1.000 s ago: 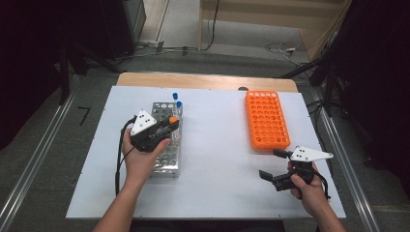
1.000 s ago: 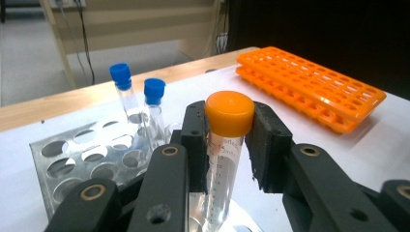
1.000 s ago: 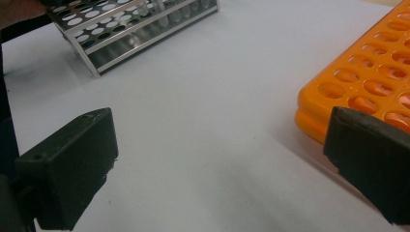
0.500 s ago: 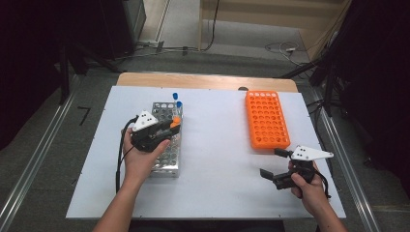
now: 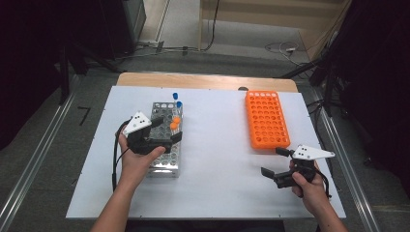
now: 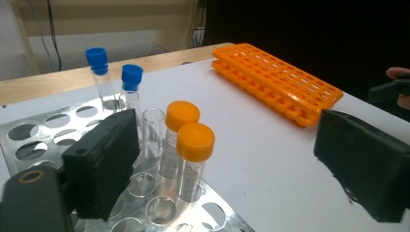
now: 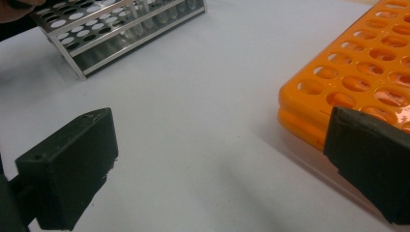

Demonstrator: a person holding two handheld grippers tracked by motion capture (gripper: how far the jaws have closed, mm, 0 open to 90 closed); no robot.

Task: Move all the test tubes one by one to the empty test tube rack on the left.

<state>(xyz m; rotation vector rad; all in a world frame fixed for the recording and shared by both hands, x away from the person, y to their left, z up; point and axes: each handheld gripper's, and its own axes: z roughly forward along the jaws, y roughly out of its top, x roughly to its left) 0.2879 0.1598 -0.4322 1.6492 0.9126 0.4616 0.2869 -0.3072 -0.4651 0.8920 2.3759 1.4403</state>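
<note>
A metal tube rack [image 5: 162, 159] stands on the left of the white table. It holds two orange-capped tubes [image 6: 195, 141], two blue-capped tubes [image 6: 132, 76] and an uncapped clear tube [image 6: 153, 130]. My left gripper [image 5: 167, 129] hovers over the rack, open. The orange-capped tubes stand between its jaws, nearer the left jaw, and neither jaw touches them. An empty orange rack [image 5: 265, 118] lies at the right. My right gripper [image 5: 274, 161] rests open just in front of the orange rack, with only bare table between its jaws [image 7: 220, 166].
The white table top [image 5: 217, 159] has open room between the two racks. A wooden strip [image 5: 203, 81] runs along its far edge. Metal rails flank the table on both sides, and cables lie on the floor beyond.
My left gripper has drifted slightly left and toward the person over the metal rack. The right gripper has stayed put.
</note>
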